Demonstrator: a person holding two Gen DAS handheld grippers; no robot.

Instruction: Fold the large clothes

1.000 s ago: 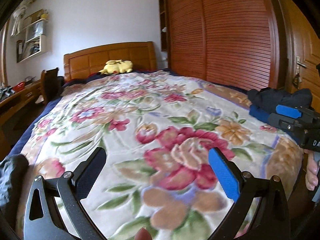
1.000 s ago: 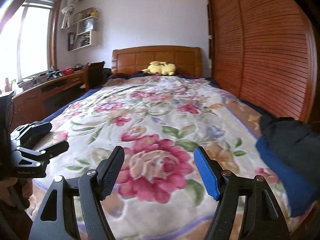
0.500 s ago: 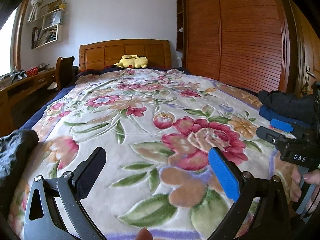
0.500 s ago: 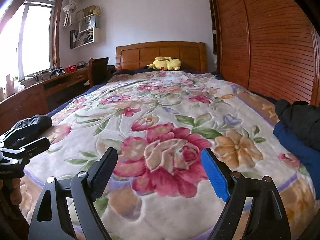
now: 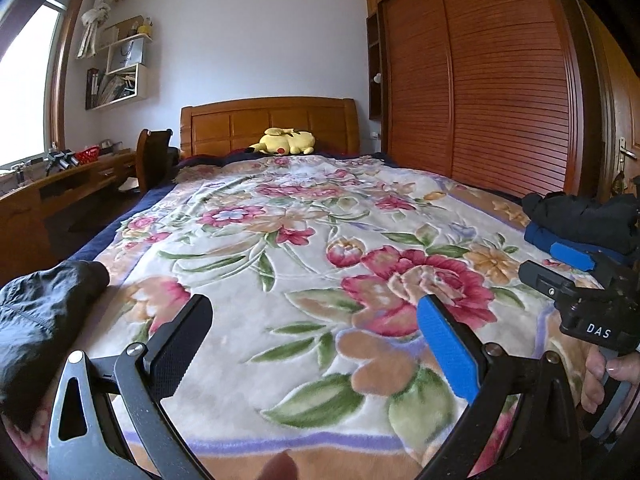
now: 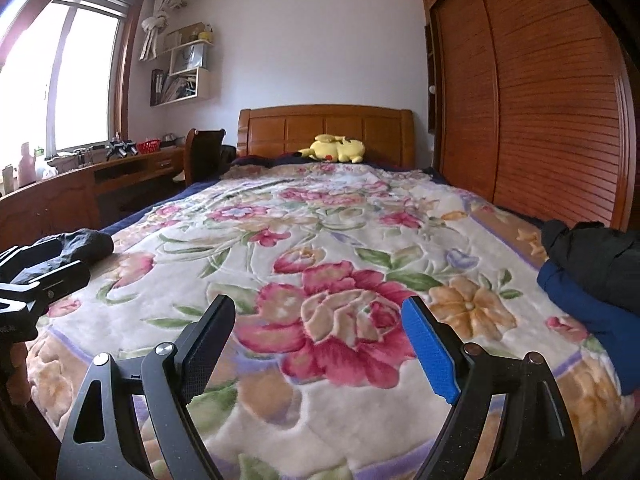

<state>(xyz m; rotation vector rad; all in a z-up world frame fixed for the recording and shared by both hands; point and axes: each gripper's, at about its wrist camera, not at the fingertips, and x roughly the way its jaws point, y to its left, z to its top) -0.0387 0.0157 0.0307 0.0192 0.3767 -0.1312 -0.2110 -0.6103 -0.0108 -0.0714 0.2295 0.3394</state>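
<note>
Tongs left (image 5: 312,336) | right (image 6: 316,336): both agape, empty | black garment (image 5: 44,312) crumpled, axis unclear

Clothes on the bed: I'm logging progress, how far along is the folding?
Done: a stack of dark and blue clothes looks folded at the bed's right edge. In hand: nothing; left hand-held gripper and right hand-held gripper are open. Left: the black garment on the floral blanket's left side lies crumpled.
</note>
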